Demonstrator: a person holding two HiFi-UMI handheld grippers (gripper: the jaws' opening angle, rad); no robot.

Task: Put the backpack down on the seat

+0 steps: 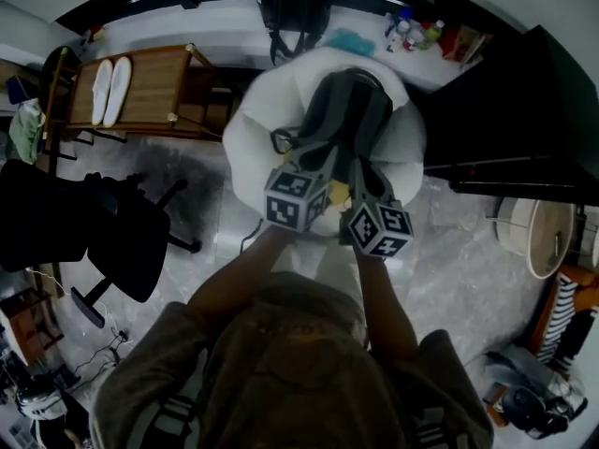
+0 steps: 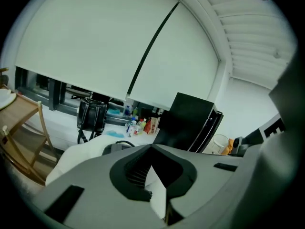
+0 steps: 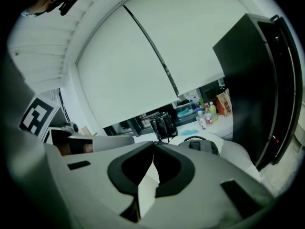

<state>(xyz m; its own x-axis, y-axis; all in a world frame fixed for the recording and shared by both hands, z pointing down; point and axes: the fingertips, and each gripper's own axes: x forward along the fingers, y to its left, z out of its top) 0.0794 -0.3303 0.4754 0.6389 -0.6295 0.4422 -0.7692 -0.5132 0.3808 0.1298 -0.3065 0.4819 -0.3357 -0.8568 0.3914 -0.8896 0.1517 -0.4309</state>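
Observation:
A grey backpack [image 1: 351, 110] lies on the white padded seat [image 1: 257, 129], its top handle toward the window. It also shows as a grey top with a loop handle in the left gripper view [image 2: 116, 147] and the right gripper view [image 3: 200, 144]. My left gripper [image 1: 321, 155] hovers over the backpack's near end, and its jaws [image 2: 151, 147] are shut, tips touching, with nothing between them. My right gripper [image 1: 362, 174] hangs beside it, also shut and empty [image 3: 153, 144]. Both marker cubes sit just in front of the person's arms.
A black bag [image 1: 292, 3] and several bottles [image 1: 407, 31] stand on the white sill behind the seat. A wooden rack with white slippers [image 1: 140, 87] is at left, and a black office chair [image 1: 112, 232] stands nearer. A tall black cabinet [image 1: 524, 110] rises at right, a round stool [image 1: 538, 237] below it.

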